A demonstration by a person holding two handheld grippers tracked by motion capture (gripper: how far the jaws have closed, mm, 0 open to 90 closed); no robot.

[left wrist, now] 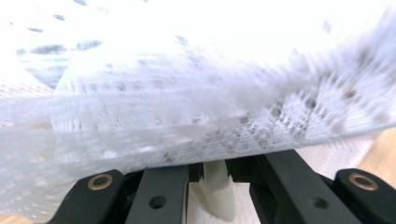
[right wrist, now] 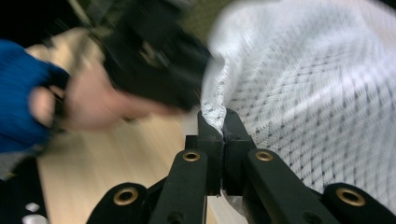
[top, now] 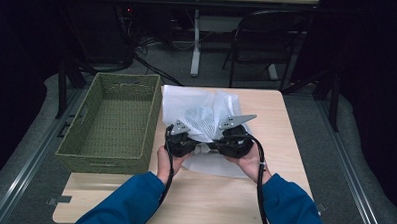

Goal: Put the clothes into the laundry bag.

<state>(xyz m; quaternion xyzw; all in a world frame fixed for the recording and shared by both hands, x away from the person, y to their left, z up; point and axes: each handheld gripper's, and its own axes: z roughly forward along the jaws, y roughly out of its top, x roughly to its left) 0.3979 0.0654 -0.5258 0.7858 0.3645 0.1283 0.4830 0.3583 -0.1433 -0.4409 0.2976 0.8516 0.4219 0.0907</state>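
- Right gripper (right wrist: 219, 123) fingers are clamped on a pinch of the white mesh bag (top: 206, 123), whose cloth rises up and away from the tips.
- Left gripper (left wrist: 212, 179) jaws stand nearly together with a fold of the same bag between them; it appears to be held.
- Both grippers sit side by side at the bag's near edge, so the bag spans between them, toward the table's (top: 285, 145) far edge.
- Woven basket (top: 111, 121) stands just left of the bag, nearer the left gripper, its long axis running from the near to the far edge.

No readable text, label, brand, number or sign anywhere
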